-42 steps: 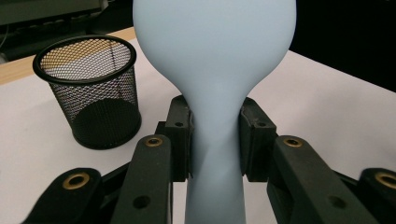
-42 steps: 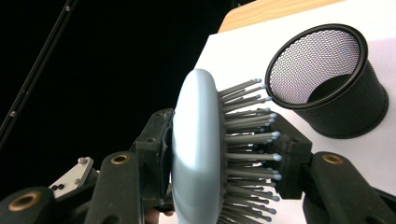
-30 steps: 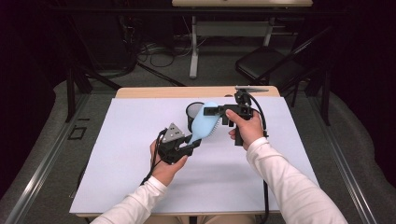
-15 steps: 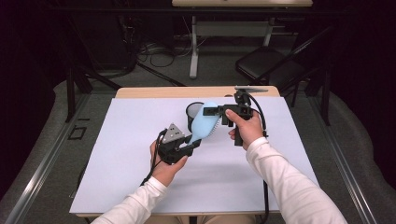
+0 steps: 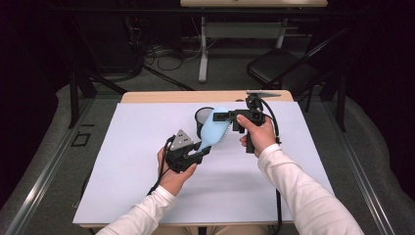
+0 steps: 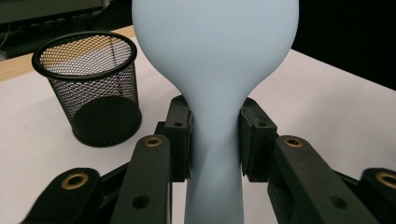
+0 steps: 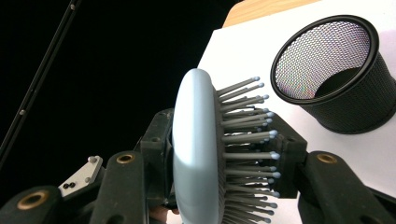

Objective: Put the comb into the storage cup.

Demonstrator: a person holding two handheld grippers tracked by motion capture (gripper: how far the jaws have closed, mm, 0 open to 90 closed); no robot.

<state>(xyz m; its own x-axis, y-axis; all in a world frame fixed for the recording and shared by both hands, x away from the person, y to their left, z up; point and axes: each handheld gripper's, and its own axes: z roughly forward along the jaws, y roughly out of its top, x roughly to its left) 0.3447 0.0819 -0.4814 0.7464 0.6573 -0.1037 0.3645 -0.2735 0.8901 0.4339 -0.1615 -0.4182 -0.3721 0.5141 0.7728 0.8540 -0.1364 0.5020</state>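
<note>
Nearest the person, the left gripper (image 5: pixel 204 148) is clamped on the narrow handle of a pale blue plastic hairbrush (image 5: pixel 215 129); in the left gripper view its pads (image 6: pixel 181 140) press both sides of the handle just below where it widens into the oval head. The brush is held up off the white table top (image 5: pixel 122 161), slanting up and away from the left hand (image 5: pixel 175 176). Farther on, the right gripper (image 5: pixel 221 116) is closed on the brush head, one jaw against its smooth back, the other among the grey bristles (image 7: pixel 247 140). Just behind the brush stands a black wire-mesh pencil cup (image 5: pixel 201 117), upright on the table near its far edge.
</note>
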